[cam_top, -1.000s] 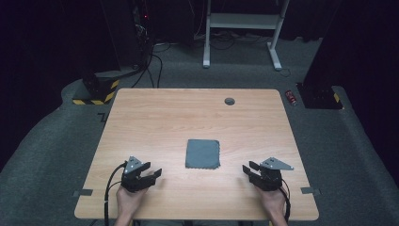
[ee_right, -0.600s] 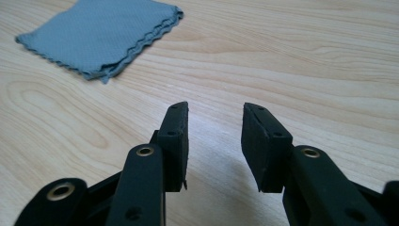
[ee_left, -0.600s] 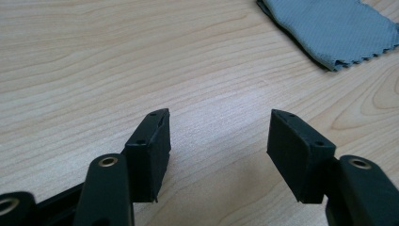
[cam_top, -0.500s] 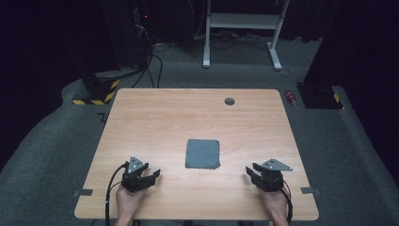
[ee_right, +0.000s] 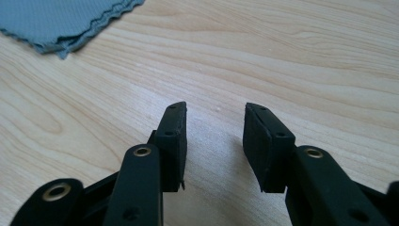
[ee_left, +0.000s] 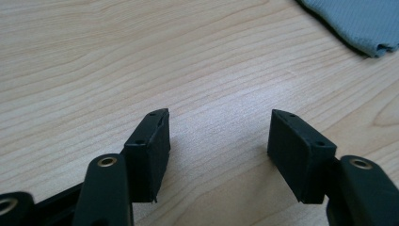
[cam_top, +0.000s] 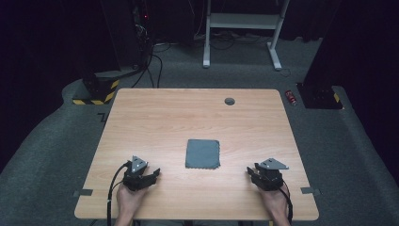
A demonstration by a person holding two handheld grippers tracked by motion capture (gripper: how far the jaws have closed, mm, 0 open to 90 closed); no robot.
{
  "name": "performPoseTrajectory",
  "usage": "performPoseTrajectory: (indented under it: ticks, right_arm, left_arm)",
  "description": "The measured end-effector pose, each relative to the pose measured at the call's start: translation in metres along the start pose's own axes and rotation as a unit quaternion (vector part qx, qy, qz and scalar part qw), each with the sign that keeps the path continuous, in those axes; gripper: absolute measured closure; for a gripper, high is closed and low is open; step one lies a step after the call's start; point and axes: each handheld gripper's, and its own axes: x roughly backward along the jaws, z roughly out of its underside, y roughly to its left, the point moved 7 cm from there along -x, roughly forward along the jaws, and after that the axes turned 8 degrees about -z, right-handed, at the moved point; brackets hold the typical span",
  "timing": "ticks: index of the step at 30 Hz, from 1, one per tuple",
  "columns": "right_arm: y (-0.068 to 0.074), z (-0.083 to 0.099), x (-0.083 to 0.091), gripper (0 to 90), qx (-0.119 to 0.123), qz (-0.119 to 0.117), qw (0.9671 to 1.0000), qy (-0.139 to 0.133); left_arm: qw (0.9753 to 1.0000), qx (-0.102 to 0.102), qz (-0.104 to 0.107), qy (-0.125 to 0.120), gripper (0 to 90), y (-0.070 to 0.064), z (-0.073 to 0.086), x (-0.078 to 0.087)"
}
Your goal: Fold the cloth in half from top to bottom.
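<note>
Where table (cam_top: 155, 117) lies bare, folded grey cloth (cam_top: 203, 153), wavy-edged, both hand-held grippers spread

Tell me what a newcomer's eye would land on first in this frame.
A folded grey cloth lying flat near the middle of the wooden table, alone apart from a small dark round spot near the far edge. The left gripper and right gripper flank it at the near edge, both open and holding nothing.
</note>
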Motion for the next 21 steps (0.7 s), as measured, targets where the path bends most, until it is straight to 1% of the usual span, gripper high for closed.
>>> performPoseTrajectory:
  ticks: [1, 2, 4, 5, 6, 8, 9, 10, 11, 21]
  right_arm:
    - [0.0001, 0.0003, -0.0005, 58.5, 0.004, 0.003, 1.0, 0.004]
    - [0.0, 0.0004, -0.0007, 58.2, 0.009, 0.008, 0.9999, 0.005]
    - [0.0001, 0.0007, -0.0005, 55.3, 0.008, 0.011, 0.9999, 0.006]
    - [-0.0007, 0.0006, -0.0006, 52.0, 0.006, 0.011, 0.9999, 0.006]
    - [-0.001, 0.0009, -0.0005, 49.5, 0.001, 0.011, 0.9999, 0.008]
    - [-0.004, 0.0014, -0.0009, 43.2, -0.02, 0.007, 0.9997, 0.01]
    - [-0.0054, 0.0014, -0.0011, 42.4, -0.025, 0.005, 0.9996, 0.01]
    - [-0.0058, 0.0015, -0.001, 42.1, -0.028, 0.008, 0.9995, 0.01]
    - [-0.0059, 0.0013, -0.0013, 41.8, -0.023, 0.009, 0.9996, 0.01]
    - [-0.0055, 0.0013, -0.0016, 40.3, -0.028, 0.009, 0.9995, 0.011]
  left_arm:
    - [1.0, 0.0, -0.001, -0.001, 39.1, 0.0001, -0.0002, -0.0004]
    - [1.0, 0.005, 0.0, 0.001, 38.5, 0.0007, -0.0004, -0.001]
    - [0.9999, 0.009, -0.005, 0.001, 37.8, 0.0021, -0.0009, -0.0018]
    - [0.9999, 0.009, -0.006, 0.002, 37.0, 0.0021, -0.0009, -0.0019]
    - [0.9999, 0.009, -0.005, 0.002, 36.3, 0.002, -0.0007, -0.002]
    - [1.0, 0.008, -0.004, 0.003, 34.1, 0.0014, -0.0005, -0.0019]
    - [1.0, 0.008, -0.003, 0.004, 33.5, 0.0012, -0.0004, -0.0019]
    - [1.0, 0.008, -0.002, 0.004, 33.1, 0.0011, -0.0004, -0.0019]
    - [1.0, 0.008, -0.001, 0.004, 32.9, 0.0011, -0.0003, -0.0019]
    - [1.0, 0.003, 0.001, 0.005, 30.4, 0.0005, -0.0003, -0.0022]
